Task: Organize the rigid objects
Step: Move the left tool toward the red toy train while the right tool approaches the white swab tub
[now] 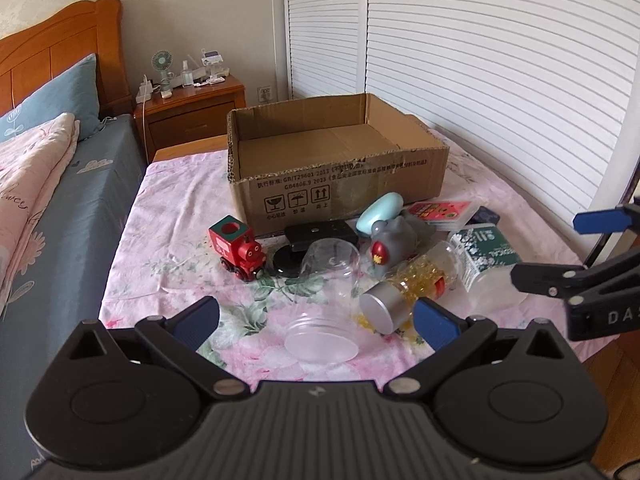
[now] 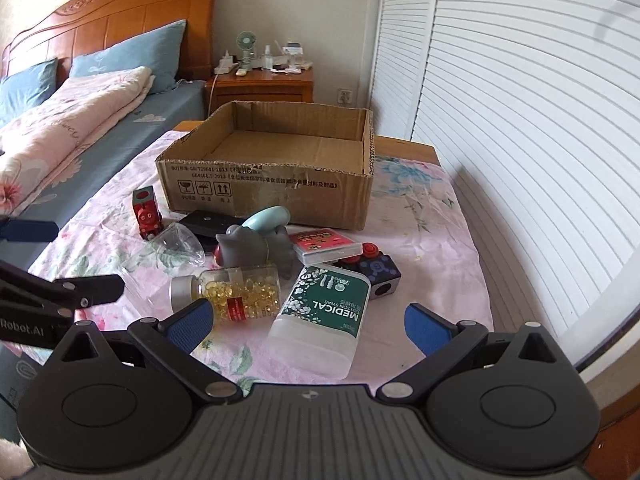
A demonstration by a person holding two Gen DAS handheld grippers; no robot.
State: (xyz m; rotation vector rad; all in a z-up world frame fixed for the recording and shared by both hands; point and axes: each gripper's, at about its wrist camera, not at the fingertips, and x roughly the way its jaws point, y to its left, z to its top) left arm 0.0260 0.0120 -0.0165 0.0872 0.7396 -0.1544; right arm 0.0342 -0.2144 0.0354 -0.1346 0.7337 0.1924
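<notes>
An open cardboard box (image 1: 340,168) (image 2: 272,184) stands on the floral cloth, nothing visible inside. In front of it lie a red toy train (image 1: 238,250) (image 2: 148,212), a clear plastic cup (image 1: 326,300) (image 2: 168,258) on its side, a bottle of yellow capsules (image 1: 404,292) (image 2: 232,292), a grey toy (image 1: 394,244) (image 2: 256,246), a green-labelled swab box (image 1: 486,260) (image 2: 324,316), a card case (image 1: 444,212) (image 2: 326,246) and a dark cube (image 2: 378,274). My left gripper (image 1: 316,322) is open just short of the cup. My right gripper (image 2: 310,324) is open over the swab box.
A teal case (image 1: 380,210) and a black block (image 1: 320,234) lie by the box. A bed with blue pillows (image 1: 52,100) runs along the left, a wooden nightstand (image 1: 192,108) behind it. White slatted doors (image 1: 500,60) close off the right side.
</notes>
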